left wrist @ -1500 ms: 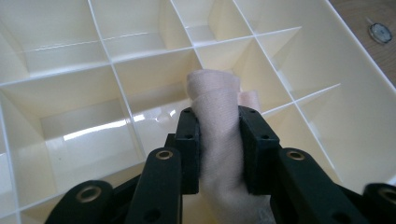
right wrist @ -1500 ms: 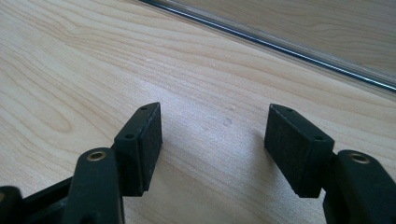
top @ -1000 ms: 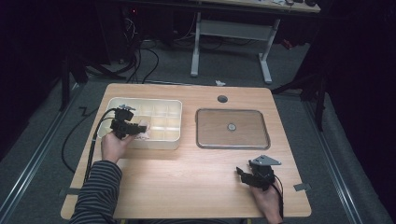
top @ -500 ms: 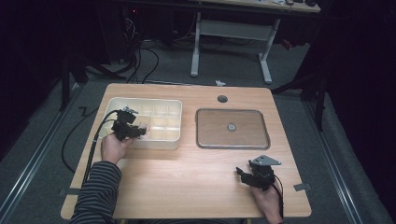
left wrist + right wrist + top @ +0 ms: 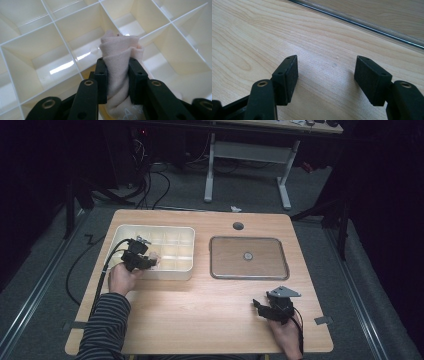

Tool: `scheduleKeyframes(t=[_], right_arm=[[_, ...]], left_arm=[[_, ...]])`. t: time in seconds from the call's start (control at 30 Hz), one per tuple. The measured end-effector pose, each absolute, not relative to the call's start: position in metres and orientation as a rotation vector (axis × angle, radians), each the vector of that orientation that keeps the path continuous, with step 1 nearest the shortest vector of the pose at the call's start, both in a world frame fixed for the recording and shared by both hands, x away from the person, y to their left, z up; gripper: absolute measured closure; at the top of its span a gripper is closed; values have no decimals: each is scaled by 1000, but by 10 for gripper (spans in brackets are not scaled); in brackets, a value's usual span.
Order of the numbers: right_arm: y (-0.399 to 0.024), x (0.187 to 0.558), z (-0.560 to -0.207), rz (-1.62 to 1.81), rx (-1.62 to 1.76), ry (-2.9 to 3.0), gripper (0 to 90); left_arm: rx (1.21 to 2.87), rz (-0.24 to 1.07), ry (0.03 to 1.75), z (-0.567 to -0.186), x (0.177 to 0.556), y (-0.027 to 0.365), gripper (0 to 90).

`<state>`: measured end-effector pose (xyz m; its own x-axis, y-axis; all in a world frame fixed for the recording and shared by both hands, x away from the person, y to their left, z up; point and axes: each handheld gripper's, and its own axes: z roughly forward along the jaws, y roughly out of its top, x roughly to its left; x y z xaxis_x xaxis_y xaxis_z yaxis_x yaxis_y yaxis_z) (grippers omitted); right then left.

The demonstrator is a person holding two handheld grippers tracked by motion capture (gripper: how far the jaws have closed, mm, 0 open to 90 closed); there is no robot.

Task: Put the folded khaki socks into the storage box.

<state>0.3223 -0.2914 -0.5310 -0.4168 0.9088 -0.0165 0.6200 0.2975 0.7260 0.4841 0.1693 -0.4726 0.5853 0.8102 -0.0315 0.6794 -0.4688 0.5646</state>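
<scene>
a light wooden table (image 5: 200, 310) stands on a grey carpeted floor (image 5: 45, 290). on the right half of the table lies a shallow rectangular metal tray (image 5: 220, 270) with rounded corners, its inside brown, and a small round knob (image 5: 247, 255) at its middle. a round dark grommet hole (image 5: 238, 226) sits in the table top near the far edge, just behind the tray. beyond the table, a second desk on white legs (image 5: 282, 185) stands in the dark, with black cables (image 5: 160, 180) looping on the floor to its left. a small pale scrap (image 5: 235, 209) lies on the floor just past the far edge.

striped sleeve (image 5: 107, 320), black fingers (image 5: 101, 75), black cables (image 5: 105, 270)
</scene>
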Motion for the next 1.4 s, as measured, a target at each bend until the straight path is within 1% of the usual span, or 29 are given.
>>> scheduleKeyframes(t=[0.07, 0.13, 0.17, 0.27, 0.43, 0.8, 0.87, 0.9, 0.93, 1.13, 1.33, 1.4], right_arm=[[-291, 322, -531, 909, 1364, 2144, 356], [-291, 322, -531, 909, 1364, 2144, 356], [-291, 322, -531, 909, 1362, 2145, 356], [-291, 323, -531, 910, 1359, 2148, 355], [-291, 323, -531, 912, 1360, 2148, 356], [-291, 323, -531, 913, 1363, 2147, 356], [-291, 323, -531, 914, 1363, 2147, 356], [-291, 323, -531, 913, 1363, 2147, 356], [-291, 323, -531, 914, 1363, 2147, 356], [-291, 323, -531, 914, 1363, 2147, 356], [-292, 323, -531, 915, 1363, 2148, 356], [-292, 323, -531, 915, 1363, 2147, 356]], left_arm=[[2316, 351, 1172, -473, 482, 167, 731], [2395, 362, 1161, -475, 481, 161, 732], [2428, 308, 1180, -477, 483, 160, 732], [2407, 330, 1168, -478, 481, 161, 732], [2391, 309, 1173, -477, 482, 164, 718], [2341, 269, 1198, -471, 482, 170, 636], [2327, 272, 1199, -469, 481, 171, 608], [2313, 277, 1203, -467, 481, 172, 580], [2299, 267, 1203, -465, 481, 173, 577], [2278, 307, 1204, -461, 477, 172, 581], [2196, 340, 1250, -458, 479, 175, 629], [2197, 335, 1244, -458, 479, 174, 671]])
